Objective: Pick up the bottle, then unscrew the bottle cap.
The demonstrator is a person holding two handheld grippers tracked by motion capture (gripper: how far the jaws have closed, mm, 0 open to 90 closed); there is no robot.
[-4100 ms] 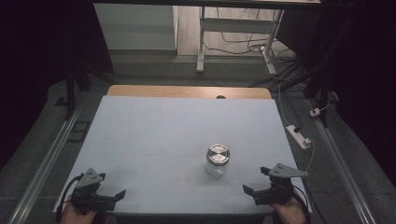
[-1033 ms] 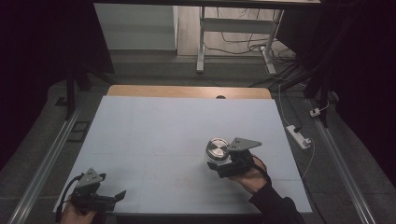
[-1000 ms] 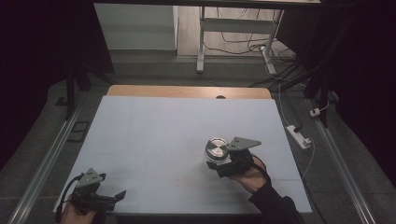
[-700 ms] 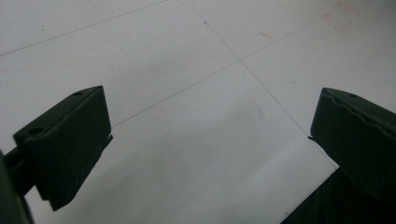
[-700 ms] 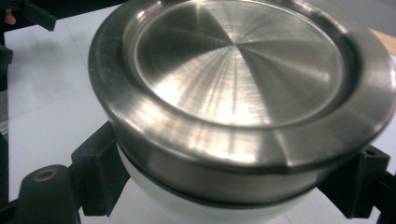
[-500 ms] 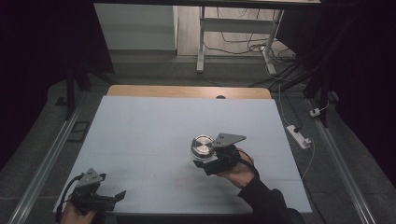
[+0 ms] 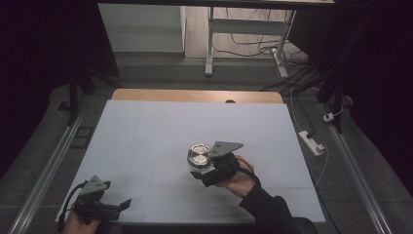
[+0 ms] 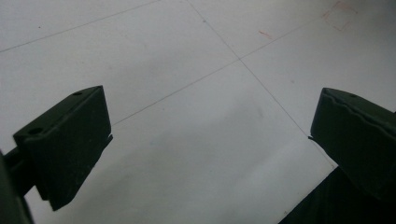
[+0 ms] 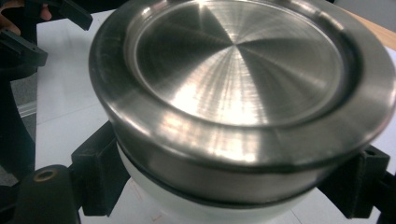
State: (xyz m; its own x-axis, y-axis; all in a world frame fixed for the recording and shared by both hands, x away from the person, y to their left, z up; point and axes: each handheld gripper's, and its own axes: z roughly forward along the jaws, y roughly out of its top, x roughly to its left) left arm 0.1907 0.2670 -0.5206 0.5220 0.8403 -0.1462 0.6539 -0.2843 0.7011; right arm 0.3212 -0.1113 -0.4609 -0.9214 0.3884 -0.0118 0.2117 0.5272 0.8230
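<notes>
Your left gripper point(image 7: 104, 207) sat at the table's point(image 7: 146, 126) near left corner, jaws wide apart and empty. Your right gripper point(image 7: 203, 171) had clamped the steel-lidded jar point(image 7: 198, 155) near the table's middle, apparently lifted; setting it down remained

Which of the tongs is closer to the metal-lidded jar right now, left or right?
Right. The right tongs are clamped on the jar just below its metal lid, near the table's middle. The left tongs sit open at the near left corner, well away from it.
</notes>
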